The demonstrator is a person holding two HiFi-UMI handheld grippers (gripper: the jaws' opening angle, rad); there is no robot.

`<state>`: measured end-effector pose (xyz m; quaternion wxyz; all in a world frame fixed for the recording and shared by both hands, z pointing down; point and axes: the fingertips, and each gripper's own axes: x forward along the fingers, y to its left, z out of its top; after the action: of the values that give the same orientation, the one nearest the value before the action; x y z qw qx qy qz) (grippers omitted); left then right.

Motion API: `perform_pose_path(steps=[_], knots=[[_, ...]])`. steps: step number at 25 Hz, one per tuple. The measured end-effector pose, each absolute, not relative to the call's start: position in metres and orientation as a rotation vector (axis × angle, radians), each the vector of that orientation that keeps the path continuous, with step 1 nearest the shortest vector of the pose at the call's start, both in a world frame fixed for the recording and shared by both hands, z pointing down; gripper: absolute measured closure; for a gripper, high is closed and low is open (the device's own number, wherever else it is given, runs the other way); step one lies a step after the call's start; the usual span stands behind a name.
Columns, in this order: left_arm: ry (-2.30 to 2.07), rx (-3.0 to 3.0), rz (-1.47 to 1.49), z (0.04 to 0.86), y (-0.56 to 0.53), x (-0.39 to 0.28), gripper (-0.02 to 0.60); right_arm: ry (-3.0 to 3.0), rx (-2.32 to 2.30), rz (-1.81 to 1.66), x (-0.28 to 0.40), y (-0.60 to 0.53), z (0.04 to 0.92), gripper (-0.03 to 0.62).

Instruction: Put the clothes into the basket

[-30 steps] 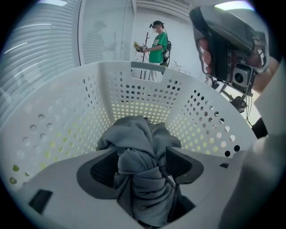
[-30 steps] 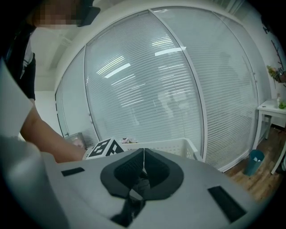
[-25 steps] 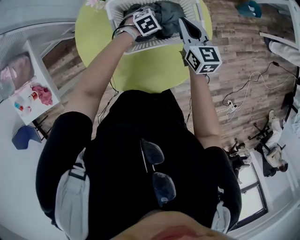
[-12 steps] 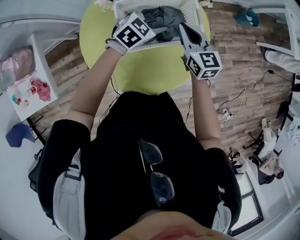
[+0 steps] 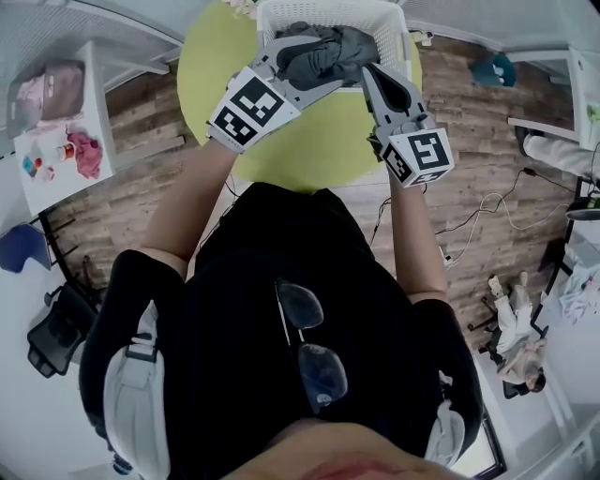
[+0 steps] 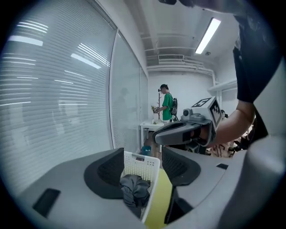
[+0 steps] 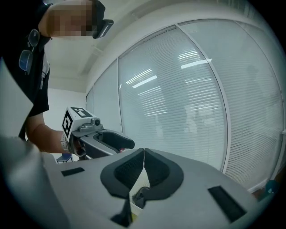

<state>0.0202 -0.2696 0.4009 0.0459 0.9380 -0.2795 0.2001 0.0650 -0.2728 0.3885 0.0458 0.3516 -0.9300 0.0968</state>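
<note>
A white laundry basket (image 5: 394, 28) stands on the round yellow-green table (image 5: 309, 141), with dark grey clothes (image 5: 323, 52) bundled inside. My left gripper (image 5: 302, 66) hovers above the basket's near edge. Its jaws are open and have just been closing, with nothing between them. Through their gap in the left gripper view (image 6: 142, 154) I see the basket (image 6: 143, 163) and the clothes (image 6: 134, 188) below. My right gripper (image 5: 367, 70) hangs beside the basket's right corner. In the right gripper view (image 7: 143, 152) its pads meet and hold nothing.
A white side table (image 5: 47, 178) with pink items stands at the left, with a dark office chair (image 5: 56, 328) below it. Cables (image 5: 487, 206) trail over the wood floor at the right. A person in green (image 6: 166, 103) stands far back by a window wall.
Both grippers have risen and drawn back from the basket toward me. The left one came up off the clothes, which stay in the basket. The view has shifted right.
</note>
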Motion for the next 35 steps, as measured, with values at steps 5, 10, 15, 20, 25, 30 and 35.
perform_pose_path(steps=[5,10,15,20,25,30,35], knots=[[-0.983,2.882,0.403,0.371,-0.228,0.009,0.38,-2.906,0.97,0.254,0.054,-0.236,0.37,0.569],[-1.086,2.88,0.294,0.36,-0.19,-0.005,0.5,-2.957,0.882,0.219,0.045,-0.2,0.357,0.569],[-1.085,2.86,0.251,0.358,-0.165,-0.01,0.571,-2.991,0.827,0.188,0.036,-0.174,0.343,0.569],[-1.108,2.862,0.204,0.355,-0.157,-0.004,0.571,-2.999,0.815,0.171,0.033,-0.161,0.34,0.569],[-1.154,2.886,0.169,0.348,-0.153,-0.004,0.572,-2.99,0.829,0.165,0.031,-0.157,0.341,0.569],[-1.194,2.894,0.118,0.341,-0.156,-0.007,0.572,-2.989,0.846,0.145,0.031,-0.159,0.339,0.569],[-1.178,2.893,0.154,0.342,-0.156,-0.007,0.572,-2.994,0.842,0.132,0.031,-0.158,0.336,0.569]])
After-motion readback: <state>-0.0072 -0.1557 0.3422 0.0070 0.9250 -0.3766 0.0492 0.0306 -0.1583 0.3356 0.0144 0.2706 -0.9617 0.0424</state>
